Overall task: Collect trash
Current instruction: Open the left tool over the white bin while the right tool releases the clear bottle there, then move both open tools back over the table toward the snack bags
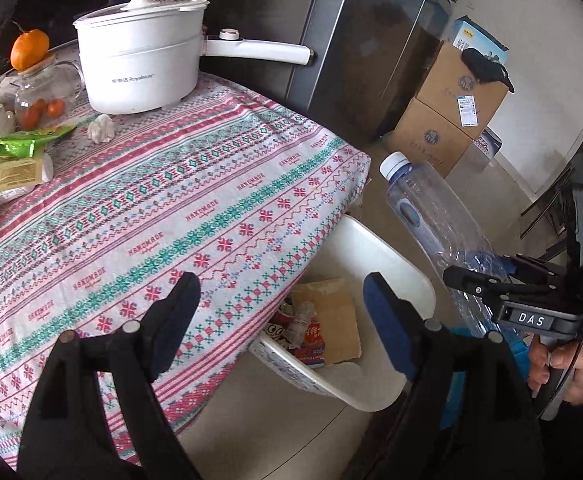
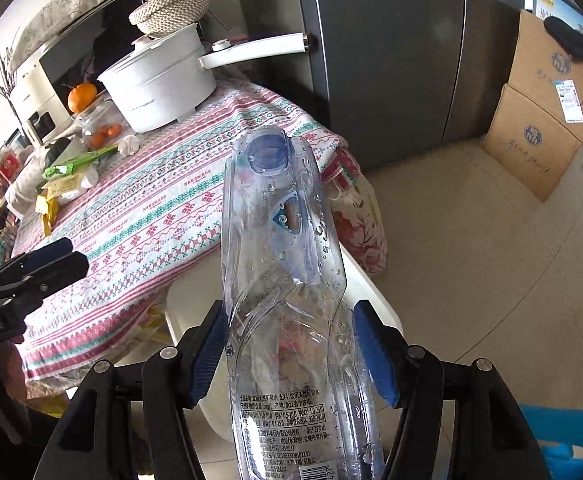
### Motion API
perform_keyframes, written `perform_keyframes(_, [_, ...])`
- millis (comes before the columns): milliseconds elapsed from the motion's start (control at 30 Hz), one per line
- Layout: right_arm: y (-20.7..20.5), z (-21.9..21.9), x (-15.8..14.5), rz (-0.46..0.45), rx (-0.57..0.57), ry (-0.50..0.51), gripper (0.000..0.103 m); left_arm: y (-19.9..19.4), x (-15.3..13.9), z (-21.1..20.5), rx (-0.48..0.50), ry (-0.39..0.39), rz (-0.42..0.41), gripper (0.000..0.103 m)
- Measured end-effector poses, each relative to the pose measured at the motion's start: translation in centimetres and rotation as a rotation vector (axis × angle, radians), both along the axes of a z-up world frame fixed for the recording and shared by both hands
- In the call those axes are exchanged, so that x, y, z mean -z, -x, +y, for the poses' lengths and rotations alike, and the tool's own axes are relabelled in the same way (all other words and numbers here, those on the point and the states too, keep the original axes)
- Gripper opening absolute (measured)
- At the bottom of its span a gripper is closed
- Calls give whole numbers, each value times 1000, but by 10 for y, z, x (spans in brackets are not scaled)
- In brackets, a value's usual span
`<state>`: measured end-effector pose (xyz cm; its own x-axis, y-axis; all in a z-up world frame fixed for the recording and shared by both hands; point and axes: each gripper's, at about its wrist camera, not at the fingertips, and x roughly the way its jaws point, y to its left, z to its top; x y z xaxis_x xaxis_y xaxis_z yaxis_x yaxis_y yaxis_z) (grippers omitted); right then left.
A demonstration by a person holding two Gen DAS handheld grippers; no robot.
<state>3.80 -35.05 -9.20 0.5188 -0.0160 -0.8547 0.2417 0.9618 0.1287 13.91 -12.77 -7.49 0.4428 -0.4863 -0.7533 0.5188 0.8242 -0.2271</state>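
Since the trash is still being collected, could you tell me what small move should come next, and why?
Probably carry the crushed bottle a little further over the white bin before releasing. The right tongs grip its body, the bin sits beside the table already holding wrappers, and the left tongs are open and empty.

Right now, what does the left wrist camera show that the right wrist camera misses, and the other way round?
Only the left view shows trash inside the white bin: cardboard and wrappers.

Only the right view shows the printed label on the crushed plastic bottle, the floral bag at the table's corner, and the right gripper with its jaws clamped on that bottle.

Both show the patterned tablecloth, white pot, orange and cardboard boxes.
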Motion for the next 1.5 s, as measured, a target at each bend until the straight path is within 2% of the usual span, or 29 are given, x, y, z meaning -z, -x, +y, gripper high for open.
perform_keyframes(267, [-31, 19, 13, -38, 7, -18, 65, -7, -5, 36, -59, 3, -7, 84])
perform_keyframes(600, [-59, 34, 39, -28, -21, 28, 65, -7, -3, 60, -96, -4, -4, 84])
perform_keyframes(900, [-69, 50, 73, 72, -77, 122, 65, -8, -4, 64, -98, 1, 0, 84])
perform_keyframes(1033, [-70, 48, 82, 132, -73, 73, 66, -7, -4, 63, -93, 1, 1, 84])
perform_keyframes(1200, [-66, 44, 72, 126, -56, 54, 80, -9, -1, 64, -98, -22, 15, 84])
perform_keyframes(1400, [-61, 48, 48, 100, -57, 38, 81, -14, 3, 75, -138, -49, 37, 84])
perform_keyframes(1500, [-56, 51, 33, 83, -50, 56, 81, -16, 4, 83, -171, -67, 40, 89])
